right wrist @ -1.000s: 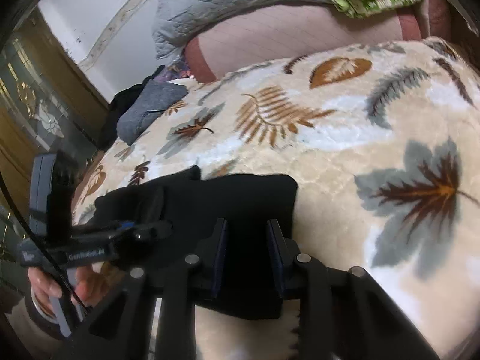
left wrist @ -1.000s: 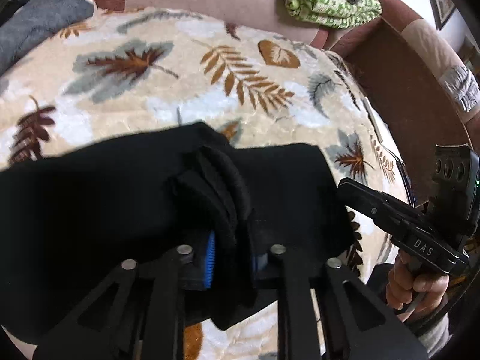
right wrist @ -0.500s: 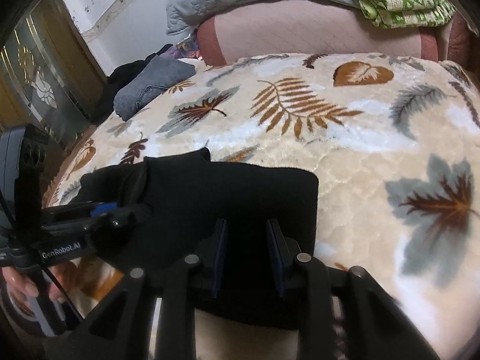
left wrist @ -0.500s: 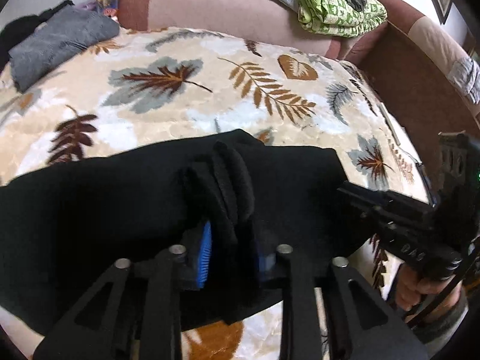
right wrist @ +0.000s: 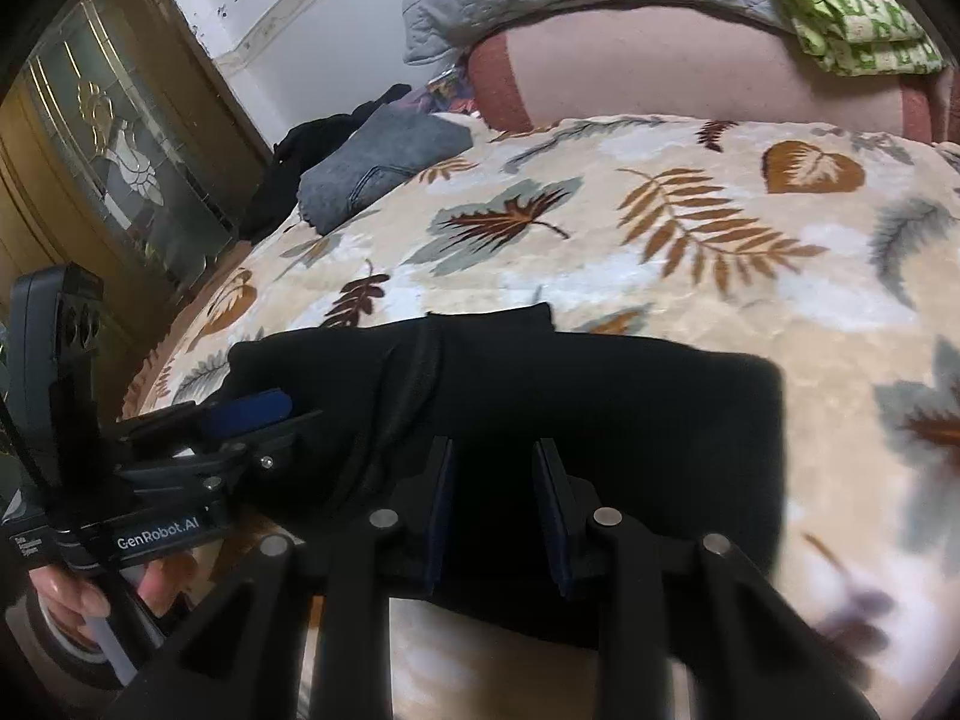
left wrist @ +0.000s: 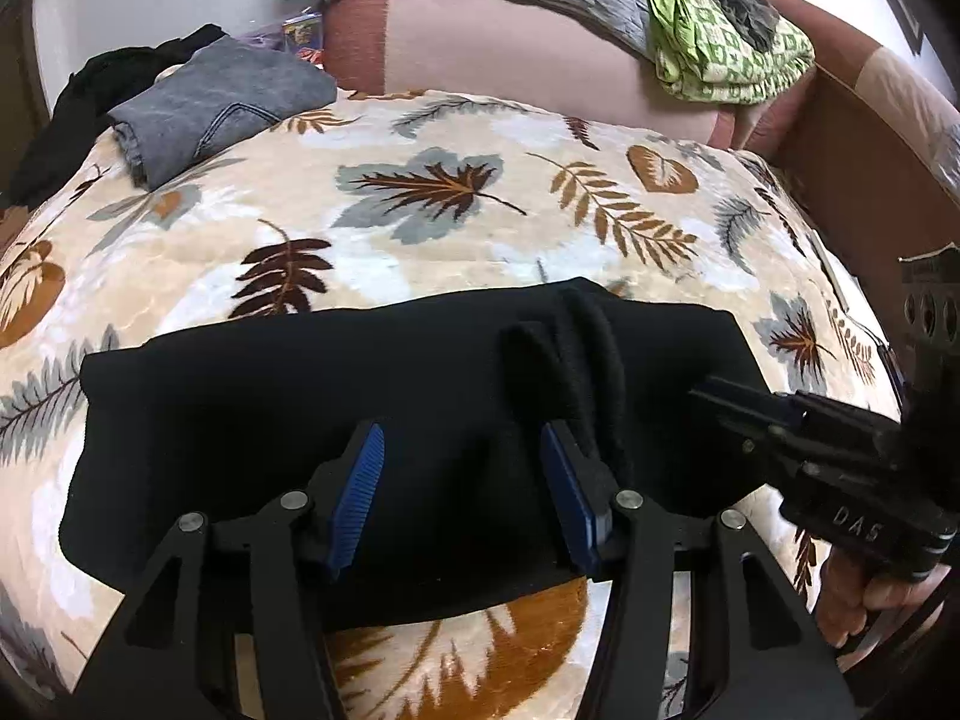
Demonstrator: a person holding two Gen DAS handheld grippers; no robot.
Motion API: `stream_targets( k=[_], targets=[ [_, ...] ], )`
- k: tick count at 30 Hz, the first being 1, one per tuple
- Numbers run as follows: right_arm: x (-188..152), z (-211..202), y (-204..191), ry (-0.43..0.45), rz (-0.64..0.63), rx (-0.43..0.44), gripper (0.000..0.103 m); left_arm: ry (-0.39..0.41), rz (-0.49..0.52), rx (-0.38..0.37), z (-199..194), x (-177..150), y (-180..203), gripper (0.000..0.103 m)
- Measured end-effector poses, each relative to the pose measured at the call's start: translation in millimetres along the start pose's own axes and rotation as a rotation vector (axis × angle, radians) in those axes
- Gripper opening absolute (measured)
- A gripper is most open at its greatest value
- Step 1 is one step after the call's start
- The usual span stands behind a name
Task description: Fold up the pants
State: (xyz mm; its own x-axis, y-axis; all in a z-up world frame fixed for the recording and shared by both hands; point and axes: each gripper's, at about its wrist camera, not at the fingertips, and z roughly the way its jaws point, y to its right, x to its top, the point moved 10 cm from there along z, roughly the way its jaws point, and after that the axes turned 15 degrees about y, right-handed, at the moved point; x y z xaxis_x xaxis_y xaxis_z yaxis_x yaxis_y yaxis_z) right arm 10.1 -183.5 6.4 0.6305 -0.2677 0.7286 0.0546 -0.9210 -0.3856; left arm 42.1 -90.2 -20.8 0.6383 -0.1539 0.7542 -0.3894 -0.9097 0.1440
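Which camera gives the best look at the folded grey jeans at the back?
Left wrist: the grey jeans lie nearly whole in view, stitching visible. The right wrist shows them smaller, off toward the left side.

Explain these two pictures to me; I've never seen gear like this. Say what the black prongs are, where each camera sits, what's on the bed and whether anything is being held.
No robot here: a person holds hand-operated tongs, one in each hand, each with a fisheye camera looking along its fingers.

The left camera shows the left tongs, blue pads spread apart, gripping nothing. The right camera shows the right tongs, also parted and empty.

Under both lie the black pants, folded flat on a leaf-patterned blanket. Farther back sit folded grey jeans and a green patterned cloth.

Each camera also catches the other tongs and the hand holding them.
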Motion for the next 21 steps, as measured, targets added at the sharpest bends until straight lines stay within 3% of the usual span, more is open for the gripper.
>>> stream_targets(
  k=[5, 10, 13, 17, 21],
  targets=[
    [-15.4, 19.4, -1.1, -0.047, 0.004, -0.013, 0.029, -0.011, -0.003, 0.019, 4.2, -7.9, -6.1, 0.054],
    [-7.5, 10.1, -4.0, -0.038, 0.007, -0.007, 0.03, -0.011, -0.02, 0.036, -1.0, -11.8, -16.4, 0.054],
    [-8.8, 9.3, -12.2, -0.04, 0.012, 0.023, 0.031, 0.008, -0.016, 0.056, -7.2, -9.5, -22.8, 0.057],
    [-18.4, 17.6, -15.4, -0.059, -0.021, -0.003, 0.032, 0.025, -0.03, 0.072, -16.9, -7.4, -32.1, 0.06],
    [-3.4, 11.5, -25.9, -0.034, -0.031, 0.01, 0.032, 0.044, -0.048, 0.094, -28.7, -6.9, -45.6, 0.068]
  ],
)
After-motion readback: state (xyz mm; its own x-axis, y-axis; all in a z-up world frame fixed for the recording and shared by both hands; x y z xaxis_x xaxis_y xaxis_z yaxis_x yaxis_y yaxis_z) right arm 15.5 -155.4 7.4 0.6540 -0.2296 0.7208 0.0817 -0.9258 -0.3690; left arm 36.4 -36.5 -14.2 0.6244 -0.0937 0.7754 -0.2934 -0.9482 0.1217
